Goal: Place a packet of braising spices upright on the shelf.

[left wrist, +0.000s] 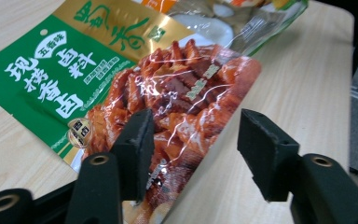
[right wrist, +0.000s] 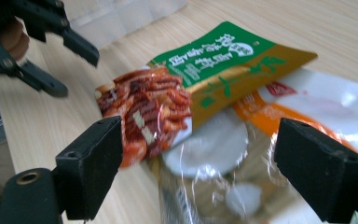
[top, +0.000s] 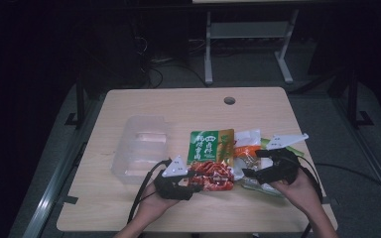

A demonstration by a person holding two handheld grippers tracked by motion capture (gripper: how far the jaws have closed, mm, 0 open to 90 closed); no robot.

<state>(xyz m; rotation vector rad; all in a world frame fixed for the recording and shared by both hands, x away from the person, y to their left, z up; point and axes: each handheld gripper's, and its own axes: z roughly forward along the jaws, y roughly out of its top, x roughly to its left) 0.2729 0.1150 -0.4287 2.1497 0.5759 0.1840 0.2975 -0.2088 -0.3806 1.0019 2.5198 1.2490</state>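
Observation:
A red snack packet (top: 214, 176) lies on the table, overlapping the near end of a green and gold packet (top: 210, 145). My left gripper (top: 192, 181) reaches in from the left. In the left gripper view the red packet (left wrist: 186, 102) lies between its jaws, and the left gripper (left wrist: 196, 128) is open, with its right pad clear of the packet. My right gripper (top: 249, 173) is on the right, facing the pile. The right gripper (right wrist: 200, 140) stands wide open over a clear packet with white discs (right wrist: 214, 154), beside the red packet (right wrist: 144, 107).
A clear plastic container (top: 141, 146) stands left of the packets. White and orange packets (top: 248, 144) lie under the green one. The table has a round hole (top: 229, 100) near its far edge. Cables trail from both grippers over the near edge.

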